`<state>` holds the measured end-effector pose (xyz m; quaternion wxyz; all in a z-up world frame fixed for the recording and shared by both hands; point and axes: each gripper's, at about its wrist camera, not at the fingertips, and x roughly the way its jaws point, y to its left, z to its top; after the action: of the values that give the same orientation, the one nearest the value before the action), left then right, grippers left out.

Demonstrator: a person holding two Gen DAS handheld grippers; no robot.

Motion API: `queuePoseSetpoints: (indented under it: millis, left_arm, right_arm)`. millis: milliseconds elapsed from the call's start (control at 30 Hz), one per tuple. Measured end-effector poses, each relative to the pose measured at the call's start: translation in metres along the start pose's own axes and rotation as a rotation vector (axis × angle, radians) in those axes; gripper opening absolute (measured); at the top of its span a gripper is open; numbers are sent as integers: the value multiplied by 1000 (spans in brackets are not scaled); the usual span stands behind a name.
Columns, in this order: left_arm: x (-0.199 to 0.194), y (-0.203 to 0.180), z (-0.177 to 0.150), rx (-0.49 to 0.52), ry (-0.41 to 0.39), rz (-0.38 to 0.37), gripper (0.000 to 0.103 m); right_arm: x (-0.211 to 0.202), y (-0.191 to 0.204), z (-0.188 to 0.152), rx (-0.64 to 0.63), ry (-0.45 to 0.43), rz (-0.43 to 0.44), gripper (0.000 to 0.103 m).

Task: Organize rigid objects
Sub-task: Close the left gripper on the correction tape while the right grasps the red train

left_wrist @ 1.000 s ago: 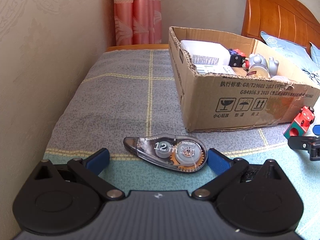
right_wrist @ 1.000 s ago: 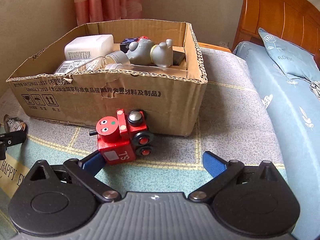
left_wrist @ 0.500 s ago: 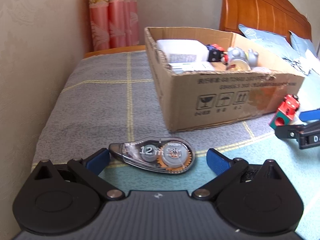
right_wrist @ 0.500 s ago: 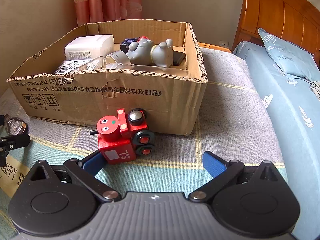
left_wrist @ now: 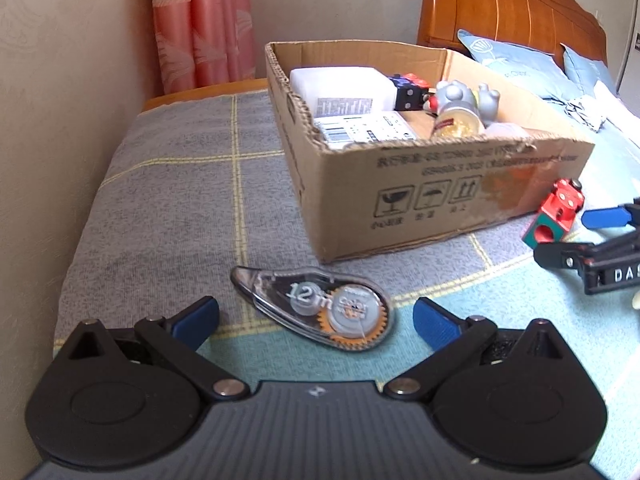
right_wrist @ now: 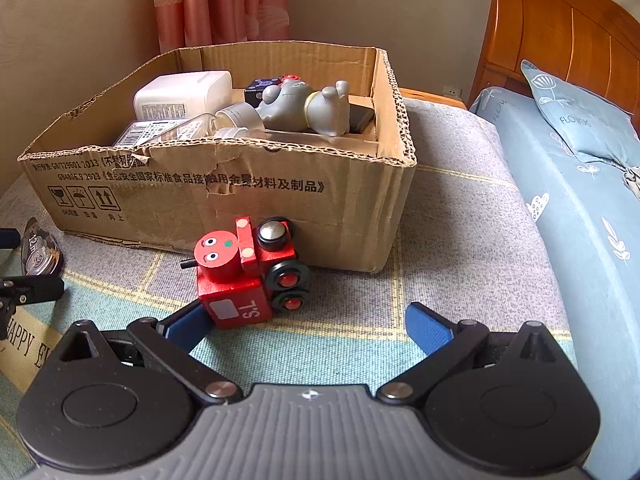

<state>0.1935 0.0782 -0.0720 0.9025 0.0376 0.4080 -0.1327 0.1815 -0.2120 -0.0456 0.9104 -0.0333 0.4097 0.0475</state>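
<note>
A clear correction-tape dispenser point(left_wrist: 320, 309) lies flat on the bed cover between the spread fingers of my open left gripper point(left_wrist: 316, 316). A red wooden toy train point(right_wrist: 250, 272) stands in front of the cardboard box point(right_wrist: 280, 196); it also shows in the left wrist view point(left_wrist: 558, 212). My open right gripper point(right_wrist: 308, 326) is just short of the train, with its left finger point(right_wrist: 184, 326) touching the train's front corner. The box holds a white bottle point(right_wrist: 184, 94), a grey figurine point(right_wrist: 304, 108) and several other items.
The bed cover point(left_wrist: 180, 200) runs to a wall on the left. A wooden headboard point(right_wrist: 560, 40) and blue pillows point(right_wrist: 576, 116) lie to the right. Pink curtains point(left_wrist: 200, 24) hang behind. The right gripper shows in the left wrist view point(left_wrist: 596, 240).
The left wrist view has swung left and tilted, so the box and train moved right in it and the tape dispenser now lies at an angle. The right gripper has edged slightly closer to the train.
</note>
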Motion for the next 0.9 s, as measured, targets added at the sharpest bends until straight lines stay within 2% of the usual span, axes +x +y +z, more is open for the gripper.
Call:
queuePoseSetpoints:
  millis: [133, 333, 567, 667, 800, 900]
  left_arm:
    - [8, 8, 10, -10, -5, -55, 102]
    - [19, 9, 21, 41, 12, -58, 102]
    - [6, -5, 9, 97, 56, -120, 102]
    - [2, -14, 2, 118, 57, -103, 102]
    - [2, -20, -2, 88, 40, -45, 100]
    - [3, -20, -5, 79, 24, -32, 100]
  right_arm:
    - [0, 0, -1, -2, -5, 3, 103]
    - [0, -1, -1, -10, -9, 12, 103]
    - [0, -2, -2, -17, -14, 20, 103]
    - [0, -2, -2, -20, -17, 21, 103]
    - [-1, -2, -3, -27, -20, 26, 103]
    - [-1, -1, -3, -35, -22, 32, 103]
